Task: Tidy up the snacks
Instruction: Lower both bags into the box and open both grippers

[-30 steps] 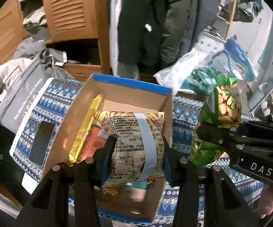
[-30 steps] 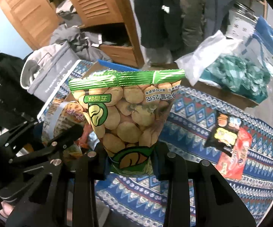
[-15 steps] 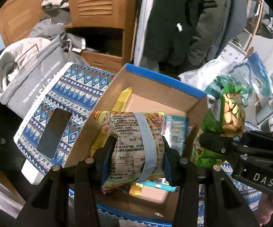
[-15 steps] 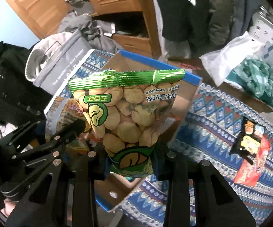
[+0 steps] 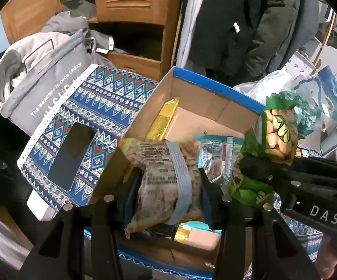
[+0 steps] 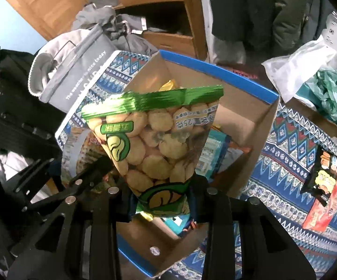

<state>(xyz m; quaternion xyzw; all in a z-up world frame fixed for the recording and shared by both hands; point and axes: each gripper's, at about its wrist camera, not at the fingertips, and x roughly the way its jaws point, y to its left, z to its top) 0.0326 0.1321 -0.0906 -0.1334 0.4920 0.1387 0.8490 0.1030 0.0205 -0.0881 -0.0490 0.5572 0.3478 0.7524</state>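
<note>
My left gripper (image 5: 168, 193) is shut on a yellow snack packet with a grey seam (image 5: 166, 182) and holds it over the open cardboard box with blue rim (image 5: 215, 86). My right gripper (image 6: 161, 200) is shut on a green bag of broad beans (image 6: 154, 140), held over the same box (image 6: 243, 116). The green bag also shows in the left wrist view (image 5: 275, 135), at the box's right edge. Inside the box lie a gold bar packet (image 5: 163, 119) and a teal packet (image 5: 217, 151).
The box stands on a blue patterned cloth (image 5: 93, 107). A black phone (image 5: 72, 154) lies left of it. A grey bag (image 5: 40, 77) sits at far left. Red and black snack packets (image 6: 324, 189) lie on the cloth at right. Plastic bags (image 6: 317, 70) behind.
Both grippers moved forward and leftward over the box with their packets still held. The box now fills more of both views and its contents show.
</note>
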